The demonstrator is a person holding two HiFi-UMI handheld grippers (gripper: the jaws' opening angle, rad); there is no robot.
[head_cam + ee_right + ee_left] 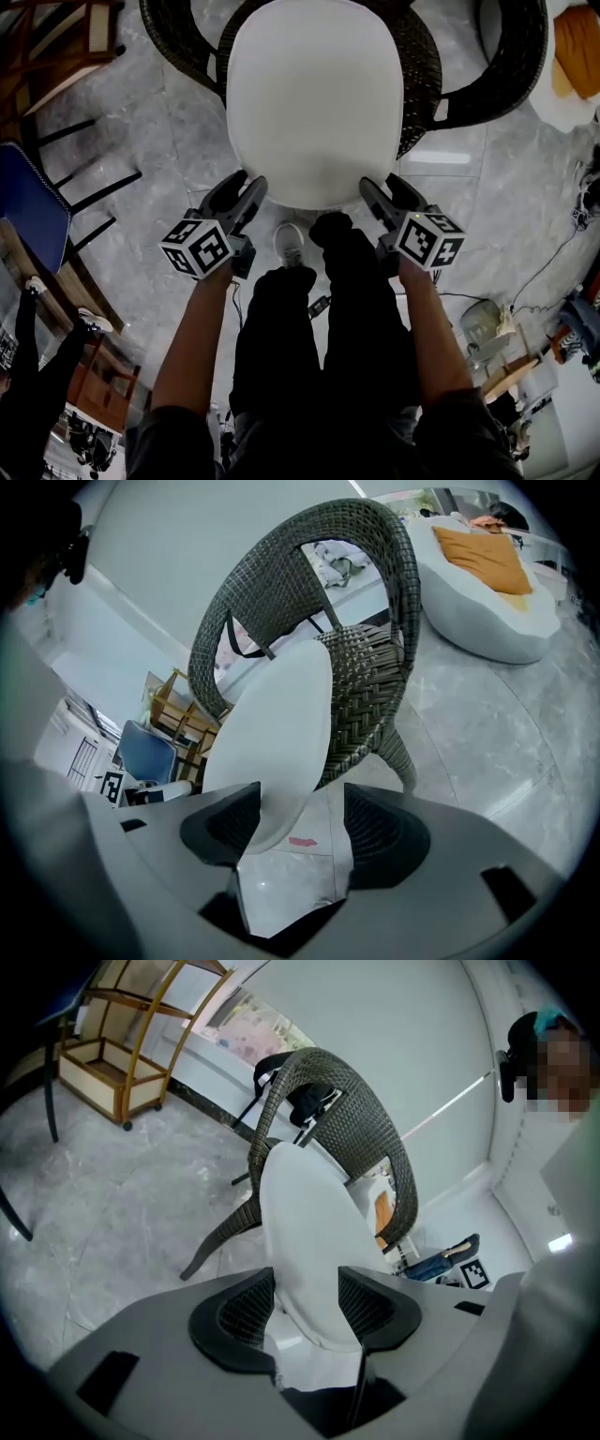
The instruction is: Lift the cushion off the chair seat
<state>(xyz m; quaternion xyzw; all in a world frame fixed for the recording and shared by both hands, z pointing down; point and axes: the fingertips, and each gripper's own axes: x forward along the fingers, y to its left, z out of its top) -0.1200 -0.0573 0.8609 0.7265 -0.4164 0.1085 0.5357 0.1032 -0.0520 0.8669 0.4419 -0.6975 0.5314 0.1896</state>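
White cushion (pixel 314 94), dark wicker chair (pixel 422 66), square markers (pixel 197 248) on left gripper (pixel 246 189)

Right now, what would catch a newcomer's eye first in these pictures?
The large white cushion on the dark wicker chair, top centre of the head view, stands out first. The left gripper and the right gripper sit at its near edge, jaws apart, the edge between them.

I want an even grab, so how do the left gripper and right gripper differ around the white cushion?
The left gripper has the cushion edge filling the gap between its jaws; the right gripper has it against one jaw, floor showing beside it. The left sits at the cushion's near left corner, the right at its near right. Both have open jaws.
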